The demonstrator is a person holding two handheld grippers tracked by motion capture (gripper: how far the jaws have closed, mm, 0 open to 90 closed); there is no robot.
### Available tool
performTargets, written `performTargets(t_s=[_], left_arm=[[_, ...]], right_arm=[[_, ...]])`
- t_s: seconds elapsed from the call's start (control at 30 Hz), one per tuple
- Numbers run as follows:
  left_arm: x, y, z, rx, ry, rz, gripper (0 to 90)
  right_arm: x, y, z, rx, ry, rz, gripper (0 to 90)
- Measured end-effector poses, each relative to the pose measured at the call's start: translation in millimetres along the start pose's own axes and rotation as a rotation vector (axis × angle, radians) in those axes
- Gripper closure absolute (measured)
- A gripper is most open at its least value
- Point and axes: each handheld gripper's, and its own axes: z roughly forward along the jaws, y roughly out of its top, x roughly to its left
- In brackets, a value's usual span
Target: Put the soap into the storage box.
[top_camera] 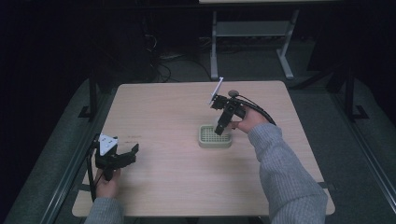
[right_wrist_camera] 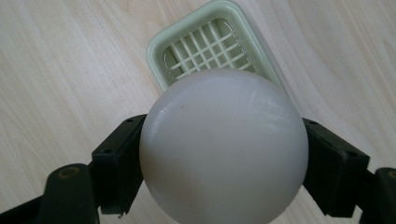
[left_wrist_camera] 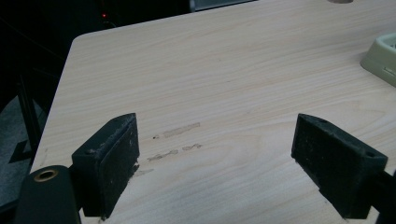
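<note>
High view: wooden table (top_camera: 159, 107), pale, rounded corners, bearing one light-green slotted tray (top_camera: 215, 136) just to the 3 o'clock side of centre. Right gripper (top_camera: 219, 127), item two, held by a hand in a grey sleeve (top_camera: 285, 172) at about 3 o'clock, pointing steeply down with its tips over the tray's far rim. Left gripper (top_camera: 134, 151), at 8 o'clock near the table's front-left corner, well apart from the tray; jaws spread wide, nothing between them, bare tabletop (left_wrist_camera: 210, 84) beneath in the left gripper view, with the tray's corner (left_wrist_camera: 383, 58) at 2 o'clock. White ball (right_wrist_camera: 224, 144), smooth and round, pinched on both sides by the right gripper's jaws in the right gripper view, hanging above the tray (right_wrist_camera: 210, 46), whose grid floor lies at 12 o'clock behind it.
</note>
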Motion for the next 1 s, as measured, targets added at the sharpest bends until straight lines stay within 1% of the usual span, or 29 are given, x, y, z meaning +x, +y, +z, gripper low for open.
performTargets(t_s=[0.23, 0.43, 0.77, 0.87, 1.0], left_arm=[[-0.9, -0.2, 0.8, 0.006, -0.007, 0.008, 14.8], [-1.5, -0.4, 0.9, 0.004, -0.009, 0.006, 14.8], [-1.1, -0.3, 0.5, 0.003, -0.006, 0.004, 14.8], [-1.0, -0.2, 0.4, 0.006, -0.006, 0.009, 14.8], [-0.8, -0.2, 0.4, 0.005, -0.005, 0.005, 14.8]], right_arm=[[-1.4, 5.6, 9.7, 0.011, 0.002, 0.000, 22.2], [-2.6, 9.3, 13.9, 0.011, 0.010, 0.003, 22.3], [-3.8, 15.0, 20.7, 0.017, 0.009, 0.004, 22.3], [-4.1, 17.3, 23.5, 0.018, 0.010, 0.005, 22.3], [-4.1, 19.7, 27.1, 0.023, 0.012, 0.012, 22.2]])
